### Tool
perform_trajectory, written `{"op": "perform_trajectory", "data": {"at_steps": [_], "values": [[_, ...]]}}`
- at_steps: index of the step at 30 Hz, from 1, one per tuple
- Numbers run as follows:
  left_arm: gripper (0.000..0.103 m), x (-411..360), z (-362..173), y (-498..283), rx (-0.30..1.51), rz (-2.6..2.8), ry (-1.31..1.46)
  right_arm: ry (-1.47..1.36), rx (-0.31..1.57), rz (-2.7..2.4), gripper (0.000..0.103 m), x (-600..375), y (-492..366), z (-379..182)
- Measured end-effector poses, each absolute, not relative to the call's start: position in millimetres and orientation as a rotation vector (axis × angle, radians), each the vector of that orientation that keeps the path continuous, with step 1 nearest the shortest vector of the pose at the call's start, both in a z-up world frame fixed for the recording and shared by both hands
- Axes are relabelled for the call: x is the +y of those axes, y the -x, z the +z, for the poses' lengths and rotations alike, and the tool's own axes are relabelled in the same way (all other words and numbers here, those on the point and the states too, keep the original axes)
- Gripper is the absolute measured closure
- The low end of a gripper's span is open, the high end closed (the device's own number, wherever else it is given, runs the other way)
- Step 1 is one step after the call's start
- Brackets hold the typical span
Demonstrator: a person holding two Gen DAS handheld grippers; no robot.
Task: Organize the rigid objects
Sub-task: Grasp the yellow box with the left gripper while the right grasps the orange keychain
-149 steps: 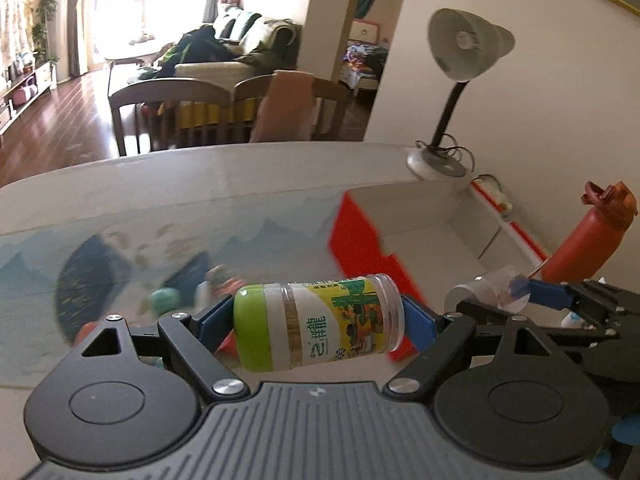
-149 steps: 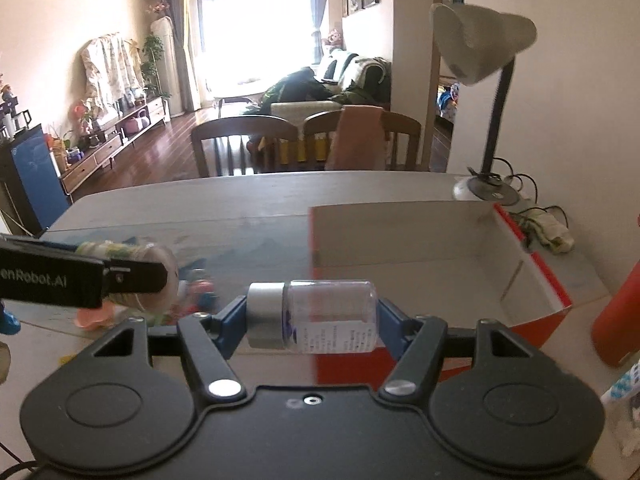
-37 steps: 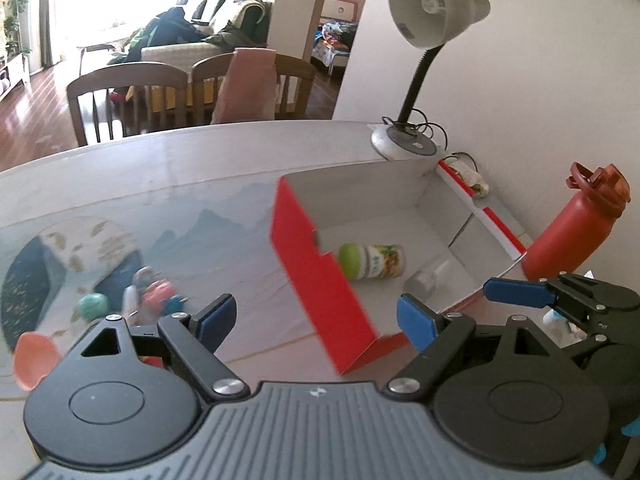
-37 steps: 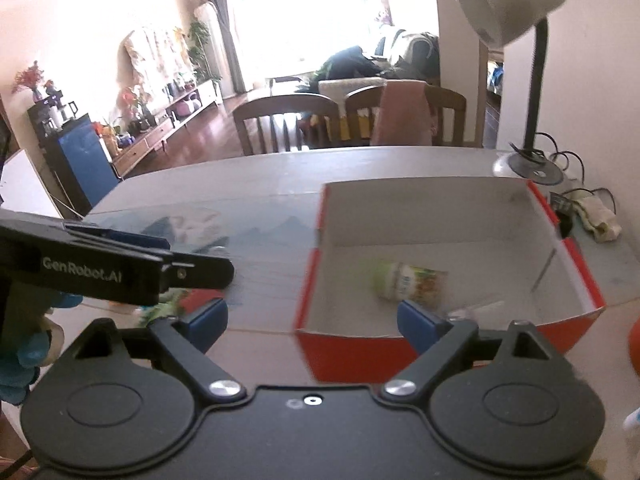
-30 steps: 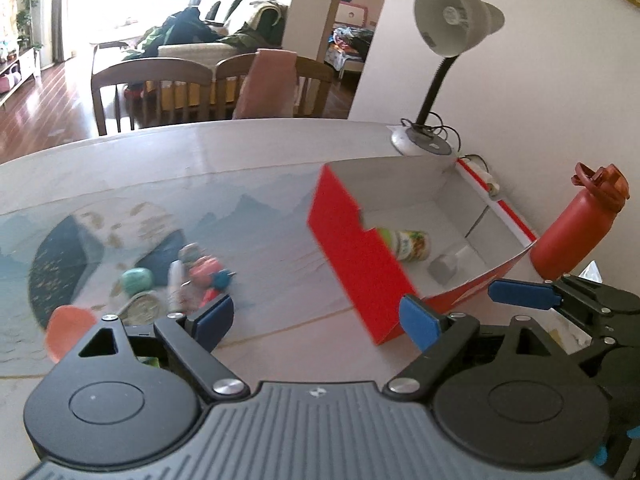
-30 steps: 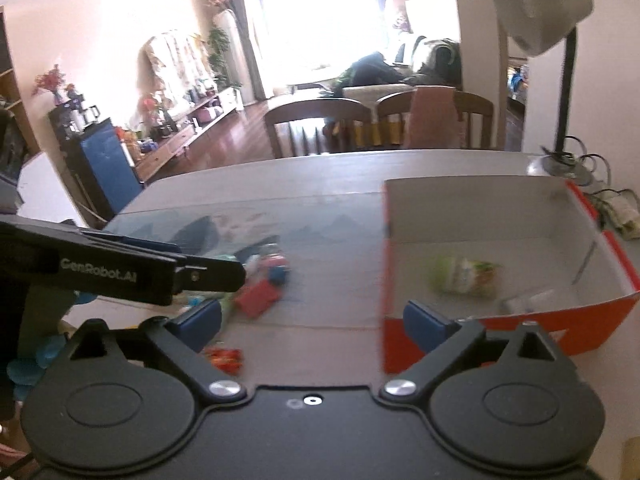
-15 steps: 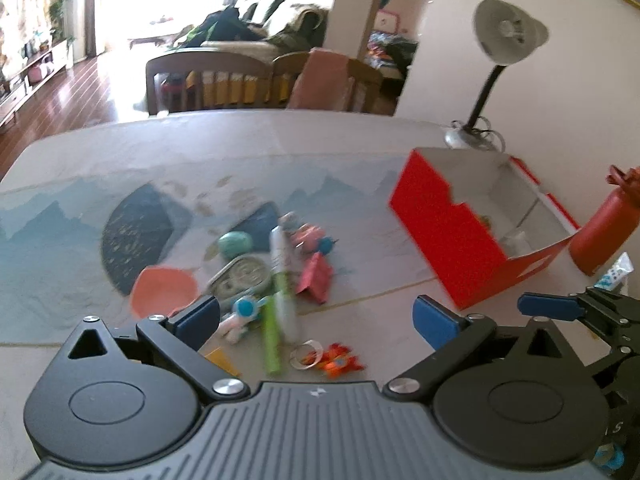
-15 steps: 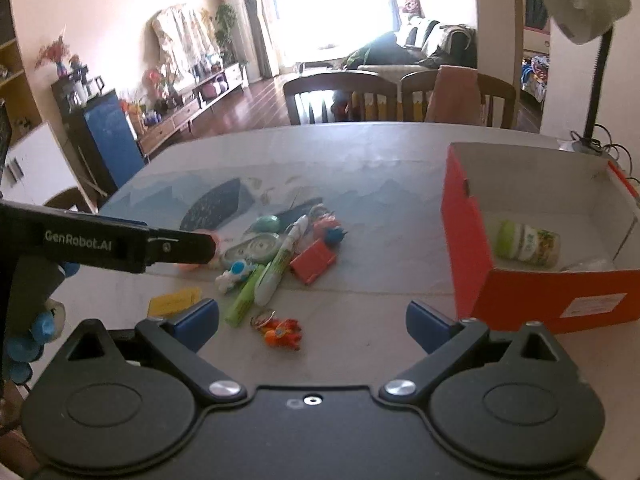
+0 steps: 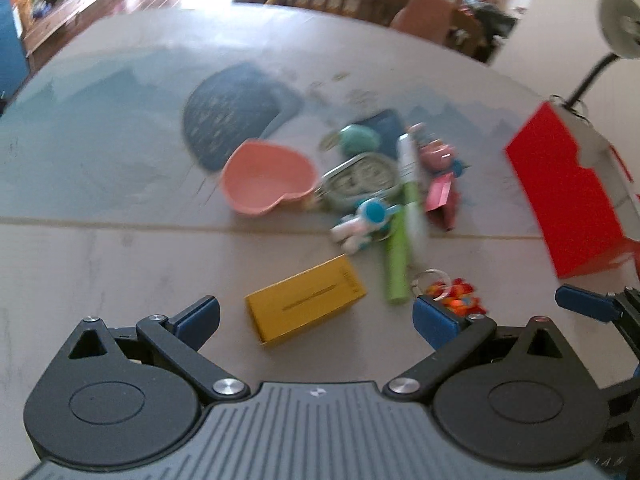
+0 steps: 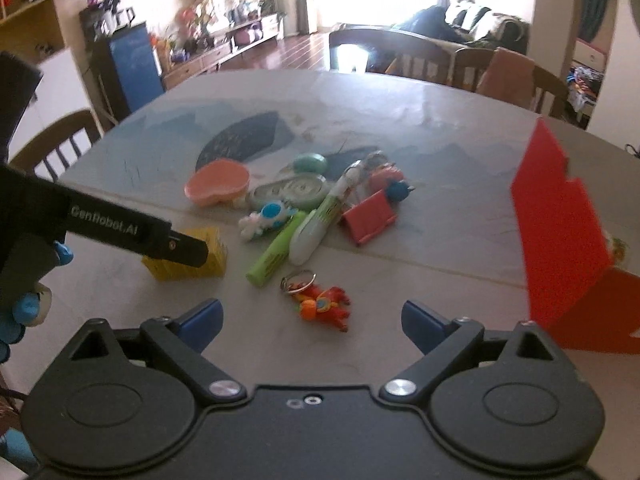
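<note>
My left gripper [image 9: 316, 316] stands open low over the table, with a yellow box [image 9: 306, 304] lying just ahead of its blue fingertips, untouched. In the right wrist view one finger [image 10: 176, 246] of the left gripper hangs over that yellow box [image 10: 208, 256]. My right gripper [image 10: 312, 318] is open with its jaws closing slightly. A red-orange keychain figure [image 10: 324, 302] lies just beyond its fingertips, and nothing is between the pads. A pile of small items lies further off: a pink heart dish [image 9: 266, 176], a green marker [image 9: 396, 268] and a white-blue toy [image 9: 364, 220].
The red cardboard box [image 10: 560, 220] stands open at the right of the table [image 10: 440, 112], its near wall facing the pile. A desk lamp [image 9: 620, 28] stands behind it. Wooden chairs [image 10: 400, 52] line the far edge. A person's gloved hand [image 10: 28, 304] holds the left gripper.
Both grippers have swung left away from the red box and dropped toward the pile of small items. The bottles they held five seconds ago lie in the box.
</note>
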State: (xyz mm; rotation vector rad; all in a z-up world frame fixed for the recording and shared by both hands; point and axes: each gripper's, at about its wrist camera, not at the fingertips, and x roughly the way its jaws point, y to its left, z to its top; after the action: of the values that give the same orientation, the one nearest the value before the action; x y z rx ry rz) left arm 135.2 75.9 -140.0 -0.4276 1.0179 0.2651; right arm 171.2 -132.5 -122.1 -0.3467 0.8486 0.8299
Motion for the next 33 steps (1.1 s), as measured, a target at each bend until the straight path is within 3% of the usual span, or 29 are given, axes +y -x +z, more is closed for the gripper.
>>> {"op": "perform_trajectory", "data": {"at_steps": [23, 30, 33], "values": [[0.001, 87, -166, -152, 1.035, 0.473, 0.590, 0.408, 0.906, 0.856, 0.038, -107, -198, -158], [0.025, 81, -161, -152, 1.018, 0.468, 0.581, 0.402, 0.905, 0.848, 0.046, -107, -199, -159], [0.025, 78, -160, -151, 1.016, 0.475, 0.564, 0.401, 0.903, 0.836, 0.054, -107, -200, -159]]}}
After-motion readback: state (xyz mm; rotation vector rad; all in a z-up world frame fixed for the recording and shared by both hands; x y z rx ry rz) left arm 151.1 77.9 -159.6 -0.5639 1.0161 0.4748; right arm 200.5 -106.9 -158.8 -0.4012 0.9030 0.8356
